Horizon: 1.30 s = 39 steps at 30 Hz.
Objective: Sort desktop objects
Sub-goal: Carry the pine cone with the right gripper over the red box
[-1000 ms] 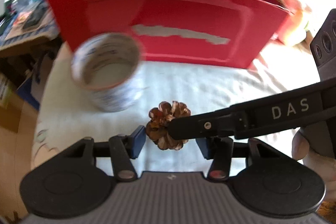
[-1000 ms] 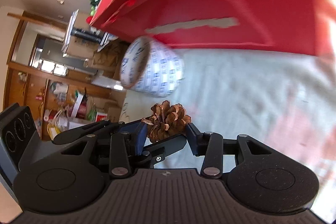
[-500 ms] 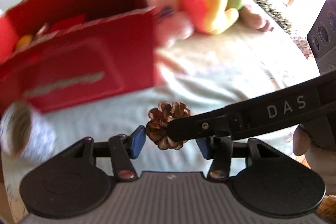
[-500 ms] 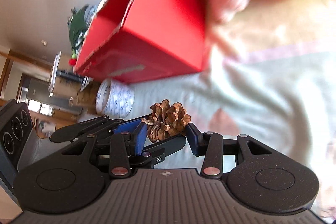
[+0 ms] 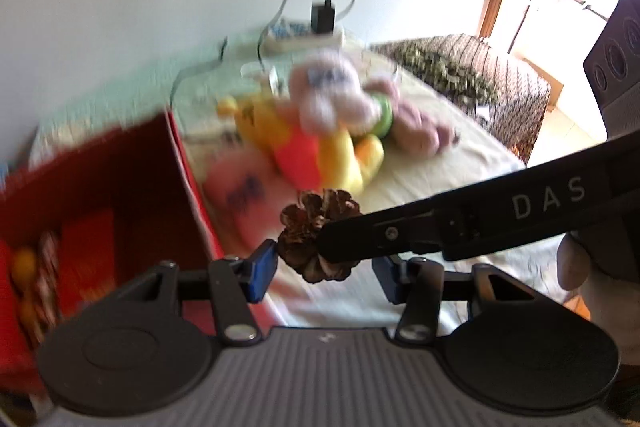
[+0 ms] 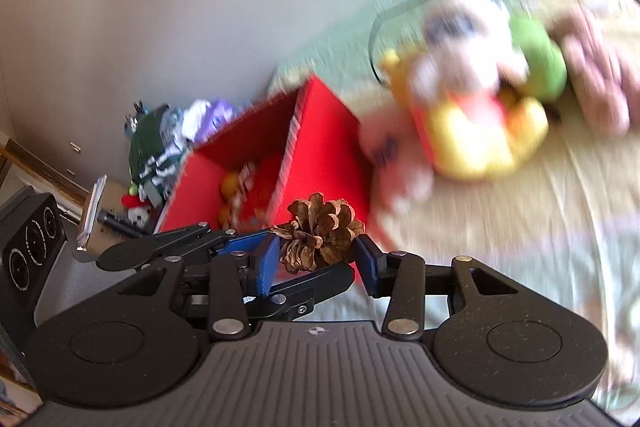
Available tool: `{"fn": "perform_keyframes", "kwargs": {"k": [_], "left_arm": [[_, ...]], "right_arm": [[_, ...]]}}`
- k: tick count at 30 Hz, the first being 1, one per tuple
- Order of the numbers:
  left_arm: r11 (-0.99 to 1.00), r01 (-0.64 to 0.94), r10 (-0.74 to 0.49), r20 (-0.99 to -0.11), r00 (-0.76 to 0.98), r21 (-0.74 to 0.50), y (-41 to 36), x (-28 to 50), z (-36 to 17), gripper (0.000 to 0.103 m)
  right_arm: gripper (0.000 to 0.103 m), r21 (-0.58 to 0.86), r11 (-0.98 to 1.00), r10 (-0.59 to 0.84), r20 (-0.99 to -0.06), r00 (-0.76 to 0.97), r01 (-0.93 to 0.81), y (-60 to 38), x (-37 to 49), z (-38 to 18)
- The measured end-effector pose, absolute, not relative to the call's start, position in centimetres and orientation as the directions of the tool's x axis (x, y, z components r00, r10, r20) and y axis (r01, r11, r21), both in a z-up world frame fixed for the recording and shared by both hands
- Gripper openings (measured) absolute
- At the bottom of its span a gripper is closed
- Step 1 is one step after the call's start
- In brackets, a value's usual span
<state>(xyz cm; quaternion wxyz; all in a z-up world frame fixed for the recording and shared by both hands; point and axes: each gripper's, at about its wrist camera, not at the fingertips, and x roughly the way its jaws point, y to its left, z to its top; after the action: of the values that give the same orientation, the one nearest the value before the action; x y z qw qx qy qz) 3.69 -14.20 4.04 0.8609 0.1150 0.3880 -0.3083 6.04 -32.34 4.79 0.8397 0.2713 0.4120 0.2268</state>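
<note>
- Pine cone (image 6: pixel 320 233) is off the table, carried in the air just beside the open red box (image 6: pixel 316 131), over its near corner.
- Right gripper (image 6: pixel 316 257): blue pads sit against the cone's scales on both sides, so it reads as clamped on the cone.
- Left gripper (image 5: pixel 324 269): its left pad touches the cone; the right pad is hidden behind the other gripper's finger. Cannot tell whether it grips.
- Risk: the two tools are crossed around one small, brittle thing. If they pull apart unevenly, scales may snap or the cone may twist free.
- Risk: hold is on loose outer scales, not the core. A scale that gives way would drop the cone onto the cloth (image 6: pixel 500 235) outside the box.
- Risk: both views are smeared, which suggests fast motion. A finger could clip the box wall and tip it, with the items already inside.
- Plush toys (image 5: pixel 332 131) lie just behind the box; a stray swing could knock them.
</note>
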Motion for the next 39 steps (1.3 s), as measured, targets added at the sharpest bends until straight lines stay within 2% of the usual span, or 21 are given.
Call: {"fn": "perform_keyframes", "kwargs": {"k": [4,9,16,24,25,27,32,35,39], "left_arm": [[0.774,0.632,-0.463,-0.717,0.522,-0.04,-12.3,6.5,6.2,0.053],[0.764,0.643,-0.471,-0.728,0.498,-0.055,-9.2,9.6,6.7,0.053],[0.748,0.661,-0.454,-0.772,0.445,-0.059,-6.1,14.2,4.2,0.052],[0.725,0.678,-0.451,-0.825,0.34,-0.117,-4.2,17.8,0.9,0.052],[0.724,0.679,-0.449,-0.83,0.329,-0.122,-4.0,18.1,0.6,0.052],[0.723,0.678,-0.447,-0.839,0.309,-0.136,-3.9,18.8,0.1,0.052],[0.729,0.662,-0.431,-0.867,0.25,-0.171,-3.7,20.4,-1.1,0.052],[0.744,0.647,-0.42,-0.869,0.261,-0.165,-3.4,21.1,-1.4,0.056],[0.744,0.621,-0.447,-0.874,0.19,-0.246,-2.8,22.2,-2.3,0.057]], "right_arm": [[0.045,0.626,0.758,0.597,-0.555,0.579,-0.182,-30.6,8.9,7.1],[0.045,0.597,0.779,0.588,-0.586,0.558,-0.194,-27.2,12.2,8.3],[0.045,0.52,0.831,0.539,-0.669,0.512,-0.197,-22.5,16.5,8.0],[0.043,0.412,0.89,0.453,-0.756,0.472,-0.196,-18.7,19.9,6.7],[0.039,0.398,0.896,0.443,-0.765,0.467,-0.197,-18.3,20.2,6.4],[0.039,0.369,0.908,0.419,-0.787,0.453,-0.199,-17.3,20.9,6.0],[0.039,0.271,0.935,0.349,-0.822,0.45,-0.229,-15.2,22.1,5.2],[0.038,0.195,0.95,0.289,-0.84,0.459,-0.242,-14.3,22.4,4.6],[0.038,0.123,0.956,0.243,-0.843,0.48,-0.268,-13.5,22.5,4.4]]}}
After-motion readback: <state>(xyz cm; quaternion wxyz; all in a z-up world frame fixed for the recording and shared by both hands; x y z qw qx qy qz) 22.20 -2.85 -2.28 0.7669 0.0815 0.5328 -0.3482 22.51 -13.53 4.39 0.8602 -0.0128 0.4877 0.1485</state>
